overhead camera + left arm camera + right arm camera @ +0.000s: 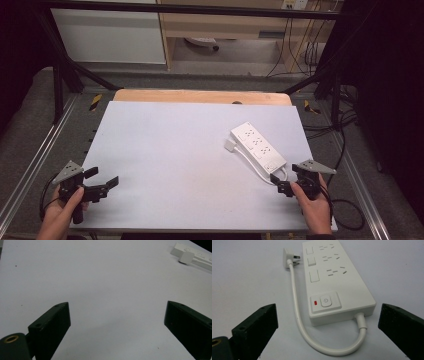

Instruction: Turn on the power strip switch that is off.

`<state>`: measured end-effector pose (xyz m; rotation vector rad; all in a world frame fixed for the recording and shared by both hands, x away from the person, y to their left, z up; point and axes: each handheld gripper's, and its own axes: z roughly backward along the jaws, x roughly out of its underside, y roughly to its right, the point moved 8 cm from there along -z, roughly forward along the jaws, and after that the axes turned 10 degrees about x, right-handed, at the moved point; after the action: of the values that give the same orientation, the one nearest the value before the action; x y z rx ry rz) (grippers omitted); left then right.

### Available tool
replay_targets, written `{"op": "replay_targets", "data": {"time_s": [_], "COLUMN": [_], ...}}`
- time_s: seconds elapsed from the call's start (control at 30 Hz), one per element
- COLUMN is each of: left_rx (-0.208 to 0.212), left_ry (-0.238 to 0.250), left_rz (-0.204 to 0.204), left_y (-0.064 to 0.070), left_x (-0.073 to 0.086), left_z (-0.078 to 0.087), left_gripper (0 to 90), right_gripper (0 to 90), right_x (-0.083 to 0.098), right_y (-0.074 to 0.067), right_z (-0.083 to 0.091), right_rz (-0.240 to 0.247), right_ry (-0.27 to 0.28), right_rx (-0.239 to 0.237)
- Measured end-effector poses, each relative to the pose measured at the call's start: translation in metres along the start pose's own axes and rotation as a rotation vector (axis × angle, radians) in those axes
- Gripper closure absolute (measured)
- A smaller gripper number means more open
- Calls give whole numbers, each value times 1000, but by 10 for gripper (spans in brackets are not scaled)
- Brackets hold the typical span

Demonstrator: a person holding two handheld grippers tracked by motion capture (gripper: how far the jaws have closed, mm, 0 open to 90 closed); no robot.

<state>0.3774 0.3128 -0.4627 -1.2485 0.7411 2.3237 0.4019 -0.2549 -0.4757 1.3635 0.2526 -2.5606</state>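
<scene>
A white power strip (257, 146) lies at an angle on the right half of the table, its short cable (267, 173) looping back to a white plug (230, 145) beside it. In the right gripper view the power strip (337, 277) shows its power button (325, 301), a red mark (314, 302), the cable (297, 315) and the plug (288, 256). My right gripper (280, 184) (329, 307) is open, just short of the strip's button end, holding nothing. My left gripper (103, 178) (117, 305) is open over bare table at the near left, far from the strip (197, 253).
The pale grey table board (165, 150) rests on a wooden top (200, 96) that shows along the far edge. Metal rails (40, 150) run along both sides. Black cables (345, 130) lie on the floor at the right.
</scene>
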Motion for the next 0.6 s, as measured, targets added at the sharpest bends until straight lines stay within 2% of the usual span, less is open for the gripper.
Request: {"op": "replay_targets", "data": {"time_s": [0.6], "left_rx": [1], "left_ry": [-14], "left_rz": [2], "left_y": [0], "left_x": [2], "left_z": [-1], "left_gripper": [74], "right_gripper": [29], "right_x": [-25], "right_y": [-13], "right_z": [7], "right_rz": [22], "right_ry": [91], "right_rx": [-2]}}
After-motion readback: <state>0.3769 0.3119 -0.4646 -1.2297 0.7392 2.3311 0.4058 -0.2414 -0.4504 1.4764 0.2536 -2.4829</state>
